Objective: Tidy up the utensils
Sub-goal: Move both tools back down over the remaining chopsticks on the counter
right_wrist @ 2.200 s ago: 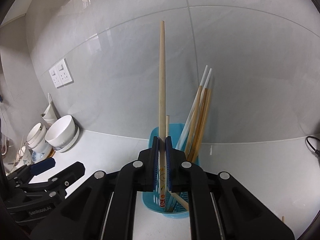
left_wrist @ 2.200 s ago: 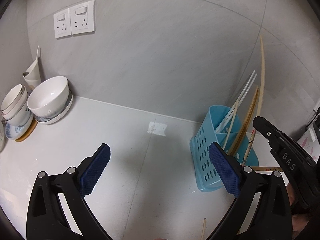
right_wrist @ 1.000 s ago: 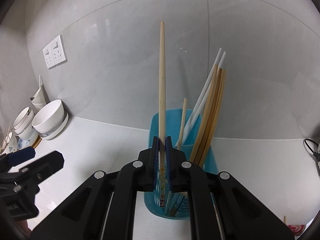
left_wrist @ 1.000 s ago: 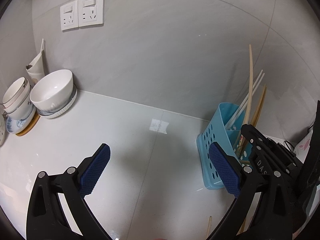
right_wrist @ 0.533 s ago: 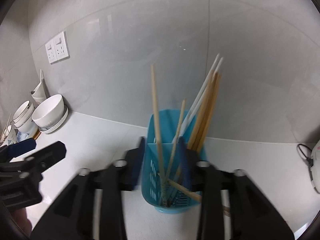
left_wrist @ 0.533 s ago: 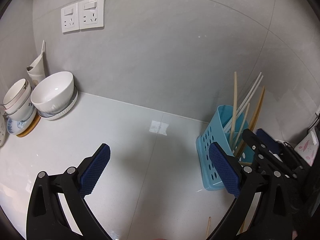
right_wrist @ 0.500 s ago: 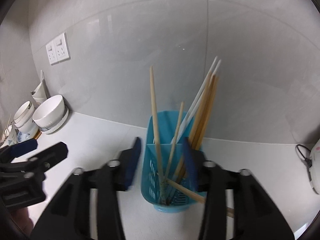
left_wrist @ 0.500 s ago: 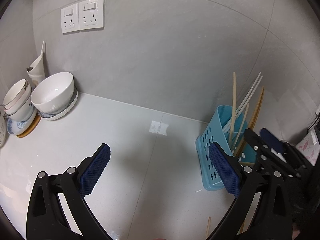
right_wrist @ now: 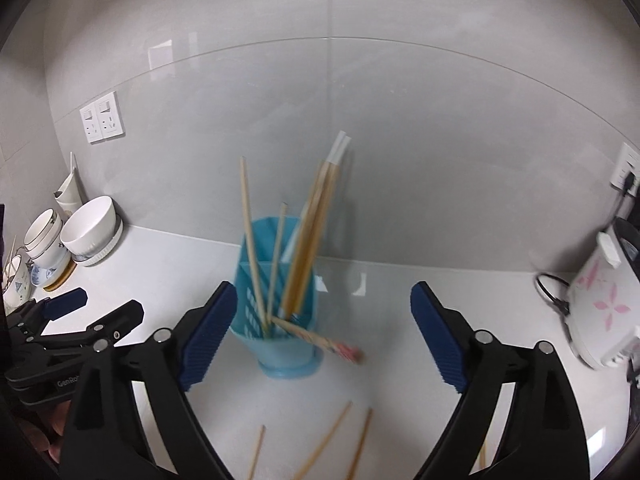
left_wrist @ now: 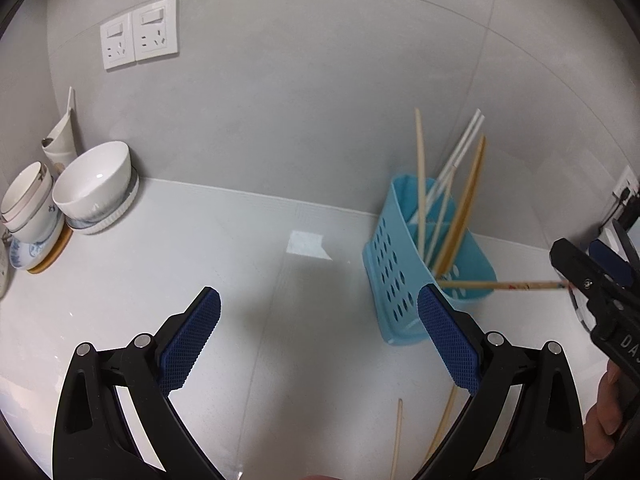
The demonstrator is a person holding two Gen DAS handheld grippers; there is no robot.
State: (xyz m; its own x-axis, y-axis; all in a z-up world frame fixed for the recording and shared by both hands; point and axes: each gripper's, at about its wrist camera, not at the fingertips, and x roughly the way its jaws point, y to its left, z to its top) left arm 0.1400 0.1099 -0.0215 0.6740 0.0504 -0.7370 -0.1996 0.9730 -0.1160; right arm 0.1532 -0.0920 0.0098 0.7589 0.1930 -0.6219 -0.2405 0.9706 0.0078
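A light blue slotted utensil holder [left_wrist: 404,280] [right_wrist: 280,320] stands on the white counter near the wall. Several wooden and white chopsticks lean in it. The long pale chopstick [left_wrist: 420,168] [right_wrist: 252,240] stands free in its left compartment. One patterned chopstick [left_wrist: 500,285] [right_wrist: 320,338] pokes out sideways over the rim. Loose chopsticks [left_wrist: 396,440] [right_wrist: 324,444] lie on the counter in front. My right gripper [right_wrist: 320,332] [left_wrist: 584,256] is back from the holder, its jaws opening with nothing pressed between them. My left gripper [left_wrist: 318,340] [right_wrist: 100,306] is open and empty, left of the holder.
Stacked white bowls [left_wrist: 94,184] [right_wrist: 90,228] sit on plates at the far left by the wall. Two wall sockets [left_wrist: 138,38] are above them. A white appliance with pink flowers [right_wrist: 600,312] and its black cord stand at the right.
My right gripper opened and let go of the long pale chopstick, which now stands in the holder. The gripper drew back and up. The left gripper shifted slightly.
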